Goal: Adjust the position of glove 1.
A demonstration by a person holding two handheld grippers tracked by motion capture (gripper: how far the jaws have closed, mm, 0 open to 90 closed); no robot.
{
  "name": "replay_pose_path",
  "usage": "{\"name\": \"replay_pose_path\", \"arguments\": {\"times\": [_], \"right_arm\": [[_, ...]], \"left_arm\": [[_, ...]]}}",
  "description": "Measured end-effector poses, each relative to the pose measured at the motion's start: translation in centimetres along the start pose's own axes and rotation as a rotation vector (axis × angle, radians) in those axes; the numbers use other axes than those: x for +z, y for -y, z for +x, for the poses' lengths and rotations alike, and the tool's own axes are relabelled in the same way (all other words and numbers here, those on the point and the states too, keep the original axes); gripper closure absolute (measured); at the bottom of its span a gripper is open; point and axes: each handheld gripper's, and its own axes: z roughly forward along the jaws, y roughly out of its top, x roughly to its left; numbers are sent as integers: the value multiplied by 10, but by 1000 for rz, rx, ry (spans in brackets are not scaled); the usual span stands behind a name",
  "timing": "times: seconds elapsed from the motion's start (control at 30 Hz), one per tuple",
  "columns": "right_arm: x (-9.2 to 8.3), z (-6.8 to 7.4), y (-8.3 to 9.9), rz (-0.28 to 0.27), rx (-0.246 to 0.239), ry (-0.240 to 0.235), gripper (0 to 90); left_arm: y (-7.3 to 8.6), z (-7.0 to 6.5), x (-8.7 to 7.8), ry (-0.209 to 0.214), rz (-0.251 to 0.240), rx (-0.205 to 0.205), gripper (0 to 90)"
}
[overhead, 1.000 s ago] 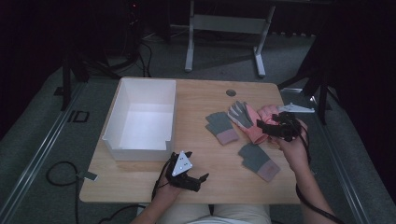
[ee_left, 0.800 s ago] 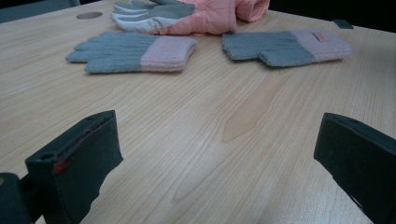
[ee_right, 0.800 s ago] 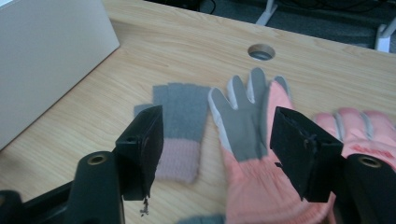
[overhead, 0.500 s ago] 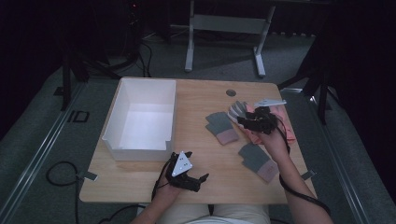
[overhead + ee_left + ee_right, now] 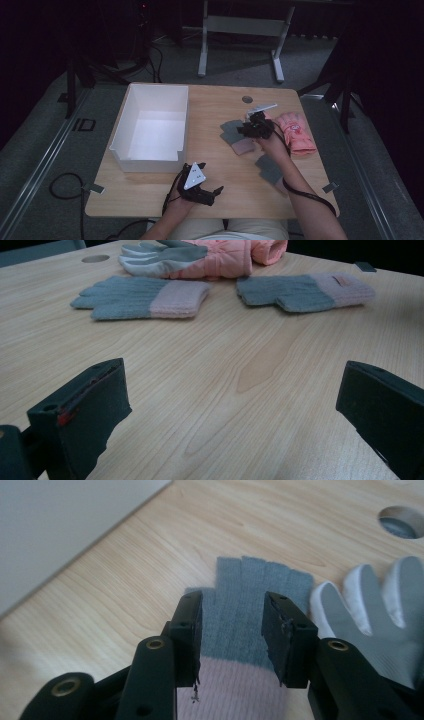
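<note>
A grey knit glove with a pink cuff (image 5: 234, 136) lies flat at the table's middle right. My right gripper (image 5: 251, 129) hangs just over it, pointing left. In the right gripper view its jaws (image 5: 233, 602) straddle the glove's grey palm (image 5: 255, 577). They have just been closing and stand narrow, with no grip showing. A matching knit glove (image 5: 270, 168) lies nearer the person. A pink padded glove (image 5: 296, 132) with a grey and white palm (image 5: 370, 605) lies to the right. My left gripper (image 5: 206, 192) rests wide open (image 5: 230, 410) at the front edge, holding nothing.
A white open box (image 5: 125, 150) stands on the table's left half, its wall (image 5: 60, 520) close to the knit glove. A round cable hole (image 5: 247, 99) sits near the far edge. Bare wood lies between the left gripper and the gloves (image 5: 140, 297).
My right gripper moved left and down from over the pink glove to over the knit glove, and its jaws narrowed. The left gripper stayed put.
</note>
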Motion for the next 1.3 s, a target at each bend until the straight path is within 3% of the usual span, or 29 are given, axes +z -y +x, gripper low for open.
{"name": "replay_pose_path", "arguments": {"times": [0.2,0.23,0.5,0.6,0.73,0.8,1.07,1.17,1.3], "right_arm": [[28,-3,1,40,6,-1,600],[39,-5,3,63,-7,10,601],[60,-17,9,104,-54,24,609],[68,-22,13,113,-72,-8,613],[71,-24,13,109,-92,-29,682],[71,-26,13,103,-74,-37,737],[73,-15,9,119,-46,18,851],[66,-8,4,114,-33,18,858],[46,3,0,66,22,-3,861]], "left_arm": [[0,0,0,-2,-1,-8,2],[0,0,0,-5,-1,-5,2],[0,0,0,-4,-2,-6,2],[0,0,0,3,-6,-6,2],[0,1,0,8,-2,-15,2],[0,1,0,6,-2,-13,2],[0,1,0,4,-2,-14,2],[0,1,0,1,-5,-14,2],[0,1,0,-1,-3,-15,2]]}}
